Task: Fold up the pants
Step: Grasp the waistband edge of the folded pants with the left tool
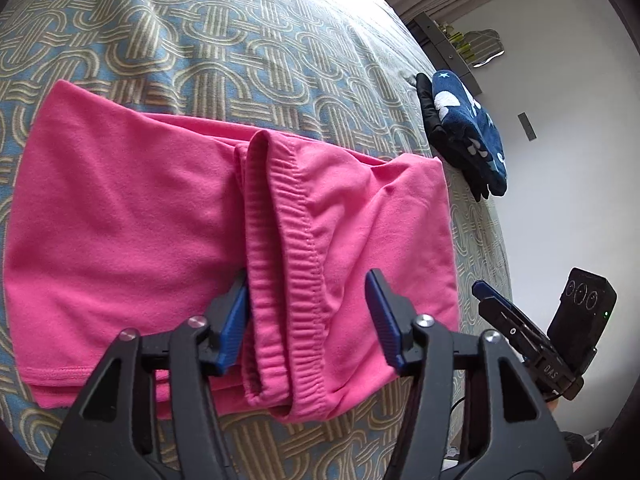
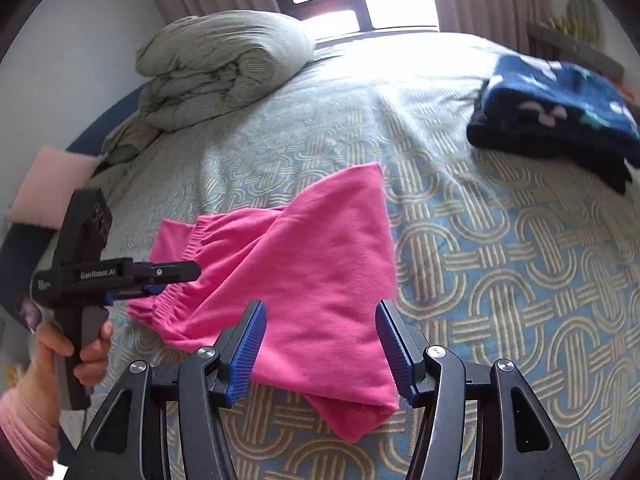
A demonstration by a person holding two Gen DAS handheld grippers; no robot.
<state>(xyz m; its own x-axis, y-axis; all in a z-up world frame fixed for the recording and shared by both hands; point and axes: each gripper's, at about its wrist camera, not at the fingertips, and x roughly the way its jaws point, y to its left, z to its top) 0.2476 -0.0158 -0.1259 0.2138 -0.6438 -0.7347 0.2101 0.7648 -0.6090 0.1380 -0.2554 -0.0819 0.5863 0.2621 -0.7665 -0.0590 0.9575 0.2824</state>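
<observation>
My left gripper (image 1: 308, 316) is spread wide over the stretchy waistband of the pink pants (image 1: 160, 220). It holds nothing. My right gripper (image 2: 320, 344) is spread wide too, just over a folded corner of the pants, and it holds nothing. The pants lie folded on the bedspread (image 2: 500, 260) with loops of blue and tan. Farther off sits a dark blue folded cloth (image 2: 560, 104). At the far end lies a rolled grey quilt (image 2: 224, 64).
</observation>
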